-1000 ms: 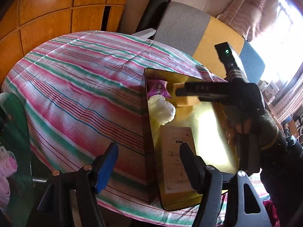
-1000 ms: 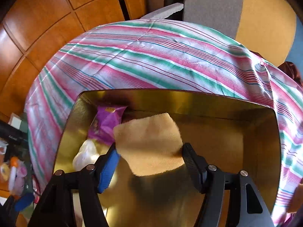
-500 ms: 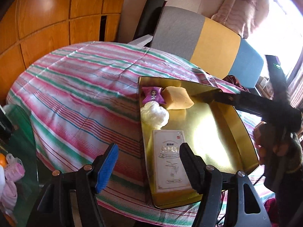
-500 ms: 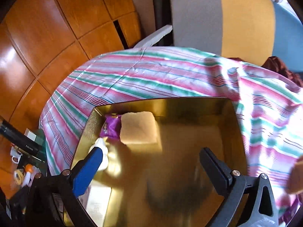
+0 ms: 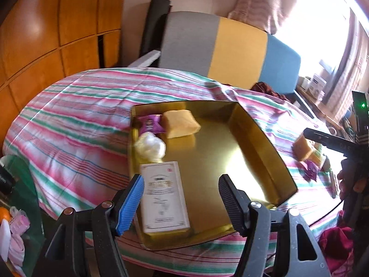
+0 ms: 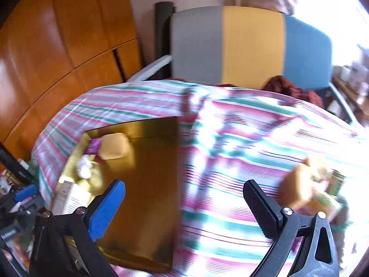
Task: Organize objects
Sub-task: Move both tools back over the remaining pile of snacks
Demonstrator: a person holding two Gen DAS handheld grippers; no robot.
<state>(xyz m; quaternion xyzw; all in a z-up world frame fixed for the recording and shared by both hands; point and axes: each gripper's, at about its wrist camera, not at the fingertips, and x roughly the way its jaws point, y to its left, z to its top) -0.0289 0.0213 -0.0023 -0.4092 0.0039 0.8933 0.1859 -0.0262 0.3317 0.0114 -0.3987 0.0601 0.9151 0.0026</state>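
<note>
A glossy gold tray sits on striped woven cloth; beyond the tray, polished wood panels gleam.

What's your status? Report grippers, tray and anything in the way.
Left gripper open, empty, over the tray's near end. Right gripper open, empty, near loose snacks. Gold tray holds sponge cake, purple packet, white wad, box. Nothing in the way.

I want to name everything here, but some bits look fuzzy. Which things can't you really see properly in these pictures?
- Pile of things on the striped cloth, right wrist view: motion blur smears it; only a tan block shows.
- Same pile, left wrist view: partly hidden behind the right gripper.
- Print on the white box in the gold tray: too small.
- Window area: washed out by glare.
</note>
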